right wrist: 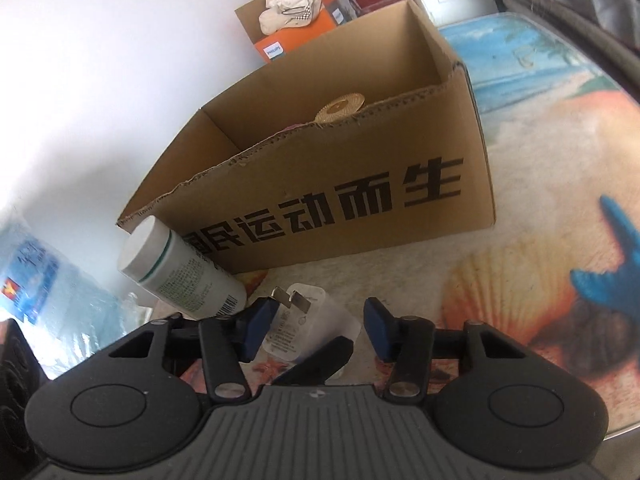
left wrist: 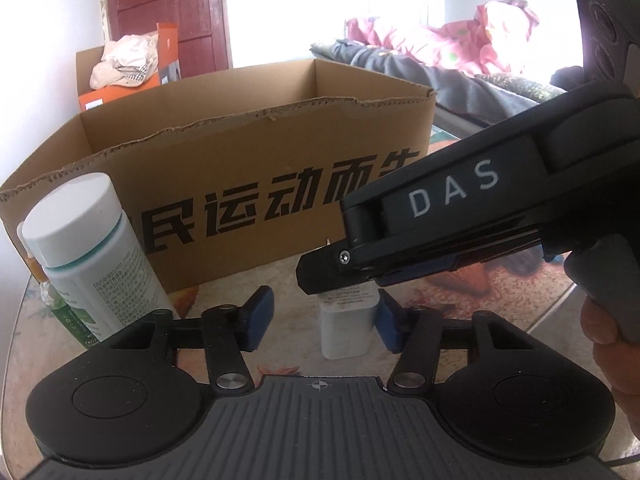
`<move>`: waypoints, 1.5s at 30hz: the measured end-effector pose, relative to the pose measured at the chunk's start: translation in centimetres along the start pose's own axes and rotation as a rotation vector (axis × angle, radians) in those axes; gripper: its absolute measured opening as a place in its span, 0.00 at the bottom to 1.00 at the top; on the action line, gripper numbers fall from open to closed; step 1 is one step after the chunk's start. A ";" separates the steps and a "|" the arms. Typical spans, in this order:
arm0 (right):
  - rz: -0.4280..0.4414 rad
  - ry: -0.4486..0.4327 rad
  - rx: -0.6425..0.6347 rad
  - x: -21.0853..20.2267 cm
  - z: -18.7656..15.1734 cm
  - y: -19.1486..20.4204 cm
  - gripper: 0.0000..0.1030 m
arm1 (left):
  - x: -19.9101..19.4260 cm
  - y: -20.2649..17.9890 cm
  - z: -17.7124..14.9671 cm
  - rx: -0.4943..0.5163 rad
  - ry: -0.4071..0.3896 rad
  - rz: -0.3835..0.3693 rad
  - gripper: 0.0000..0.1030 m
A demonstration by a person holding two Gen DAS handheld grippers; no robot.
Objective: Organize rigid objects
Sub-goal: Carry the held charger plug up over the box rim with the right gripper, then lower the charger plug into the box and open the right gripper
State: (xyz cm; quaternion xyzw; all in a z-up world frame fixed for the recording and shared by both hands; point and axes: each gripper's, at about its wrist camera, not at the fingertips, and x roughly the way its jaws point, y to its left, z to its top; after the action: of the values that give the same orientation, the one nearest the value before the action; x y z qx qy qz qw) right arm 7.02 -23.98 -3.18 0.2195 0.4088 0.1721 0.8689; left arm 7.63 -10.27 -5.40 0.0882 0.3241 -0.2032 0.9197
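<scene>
A white plug adapter stands on the table in front of an open cardboard box. In the right wrist view the adapter sits between my right gripper's open fingers, prongs up, untouched as far as I can see. My left gripper is open just behind the adapter, its right pad beside it. The right gripper's body hangs above the adapter in the left wrist view. A white pill bottle stands at the left, also in the right wrist view. The box holds a round woven item.
A small green bottle stands behind the pill bottle. The table has a beach-print top. A second carton with orange boxes and cloth is behind. A bed with bedding is at the right. A pack of water bottles lies left.
</scene>
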 end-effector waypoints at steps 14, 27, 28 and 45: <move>0.006 -0.021 0.014 -0.8 -0.3 0.7 0.42 | -1.3 -1.3 0.0 -0.021 -0.007 -0.026 0.28; 0.059 -0.233 -0.154 -6.6 4.7 6.3 0.42 | -6.8 -0.2 7.2 0.001 -0.214 0.030 0.28; 0.063 -0.245 -0.167 -6.7 5.5 6.6 0.42 | -6.8 0.1 8.1 -0.003 -0.219 0.035 0.28; -0.047 -0.027 -0.154 2.7 19.7 1.0 0.42 | 6.7 3.5 17.7 -0.254 0.106 -0.083 0.28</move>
State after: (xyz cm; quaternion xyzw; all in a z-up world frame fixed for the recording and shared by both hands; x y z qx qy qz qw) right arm 24.02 -26.56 6.90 0.1449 0.3875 0.1798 0.8925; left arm 23.76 -14.47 4.14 -0.0316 0.3988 -0.1936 0.8958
